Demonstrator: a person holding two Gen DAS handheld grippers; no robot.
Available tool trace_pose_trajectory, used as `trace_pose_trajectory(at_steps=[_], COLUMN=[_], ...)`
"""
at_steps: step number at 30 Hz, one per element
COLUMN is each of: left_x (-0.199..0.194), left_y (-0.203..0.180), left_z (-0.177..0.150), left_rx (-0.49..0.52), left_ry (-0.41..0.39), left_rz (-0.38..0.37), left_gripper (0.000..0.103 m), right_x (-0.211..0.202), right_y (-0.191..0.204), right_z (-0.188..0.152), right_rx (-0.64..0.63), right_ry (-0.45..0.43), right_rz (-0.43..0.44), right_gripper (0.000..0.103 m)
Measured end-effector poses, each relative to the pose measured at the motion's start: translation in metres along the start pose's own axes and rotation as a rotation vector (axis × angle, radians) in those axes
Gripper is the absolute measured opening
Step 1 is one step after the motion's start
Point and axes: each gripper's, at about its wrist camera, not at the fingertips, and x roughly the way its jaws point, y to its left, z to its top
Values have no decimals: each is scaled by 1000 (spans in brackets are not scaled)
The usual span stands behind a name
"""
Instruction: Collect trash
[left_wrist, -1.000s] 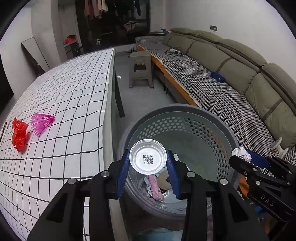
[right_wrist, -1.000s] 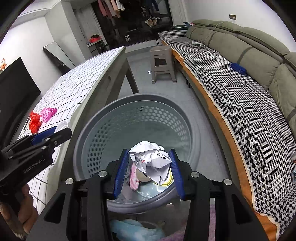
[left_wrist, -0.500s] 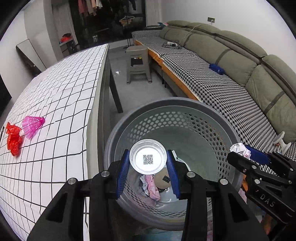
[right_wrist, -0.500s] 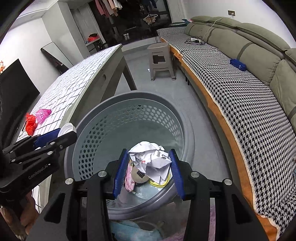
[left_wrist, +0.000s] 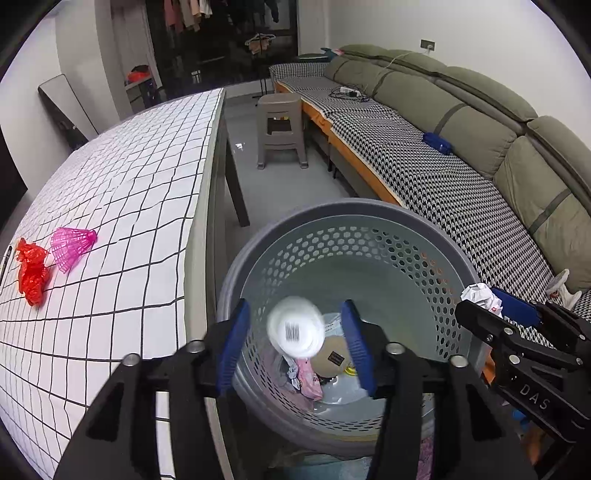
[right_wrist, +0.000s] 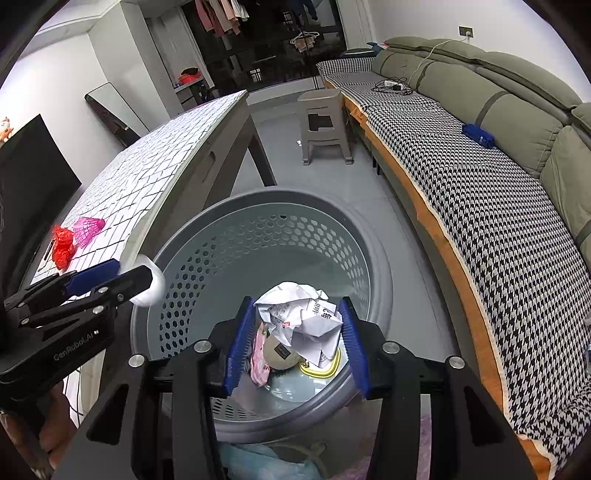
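Nearest to me, the left gripper (left_wrist: 295, 347) hangs over the grey perforated basket (left_wrist: 369, 236), its 2 blue pads spread apart with clear gaps on both sides of the small white cup (left_wrist: 295, 326), which shows blurred between them, touching neither pad, its barcoded bottom facing up. The right gripper (right_wrist: 293, 339) is also over the basket and is clamped on a crumpled ball of printed paper (right_wrist: 299, 317), both blue pads pressed against its sides. From the left wrist view that same paper wad peeks out white at the tip of the right gripper near the basket's right rim. Down in the bottom of the basket lie a pink wrapper (right_wrist: 258, 360), a round tan piece with a dark label (right_wrist: 280, 354) and a yellow-edged lid (right_wrist: 321, 365), all close together under the 2 grippers. Just left of the basket stands the desk (left_wrist: 110, 192), covered in a white cloth with a black grid; on it, well apart from the basket, a pink shuttlecock (left_wrist: 72, 245) lies on its side touching a crumpled red wrapper (left_wrist: 32, 271). Farther back a grey plastic stool (left_wrist: 280, 129) stands on the floor between the desk and the long green sofa (left_wrist: 461, 110), whose seat carries a houndstooth cover and a small blue object (left_wrist: 437, 143).
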Motion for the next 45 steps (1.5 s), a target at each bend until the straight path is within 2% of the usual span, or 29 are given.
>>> trace_pose_trajectory(at_steps=[2,6,26,30,45], left_x=[-3,-6,-22,-25,-44], left_y=[2,5,11,13,46], left_z=[1,1,-6,-7,-14], left_rx=[-3,-14,-34,-41,-99], left_ry=[-8,-13,-36,-42,-78], left_rz=[2,4,18,22,39], left_gripper=[59,63,65,69,73], right_x=[-4,-8,-20,-23,-28], right_y=[0,0,3,6,42], right_z=[-1,0,-9,-10,-9], right_rx=[6,5,17,14,-45], right_ry=[-19,-26,-51,-55,-74], right_rz=[3,-1,8,13,42], right_gripper=[67,67,67,67,69])
